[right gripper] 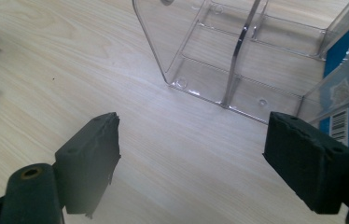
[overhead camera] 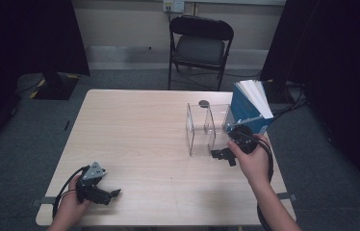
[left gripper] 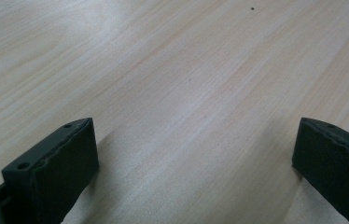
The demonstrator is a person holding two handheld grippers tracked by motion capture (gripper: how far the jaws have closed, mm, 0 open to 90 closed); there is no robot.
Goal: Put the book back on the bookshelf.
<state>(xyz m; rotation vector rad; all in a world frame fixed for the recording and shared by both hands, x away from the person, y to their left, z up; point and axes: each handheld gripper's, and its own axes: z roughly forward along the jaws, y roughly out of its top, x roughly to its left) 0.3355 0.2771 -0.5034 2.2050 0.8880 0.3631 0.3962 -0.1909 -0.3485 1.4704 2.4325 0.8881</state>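
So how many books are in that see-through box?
1. A blue book stands tilted in the rightmost compartment of the clear organizer, by the table's right edge. The other compartments look empty, and the clear walls hide nothing.

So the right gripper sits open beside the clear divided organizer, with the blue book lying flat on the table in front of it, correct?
Not quite. The blue book isn't lying flat in front; the high view shows it standing in the clear organizer's right-hand end. The rest holds: the right gripper sits open beside the organizer, nothing between its jaws.
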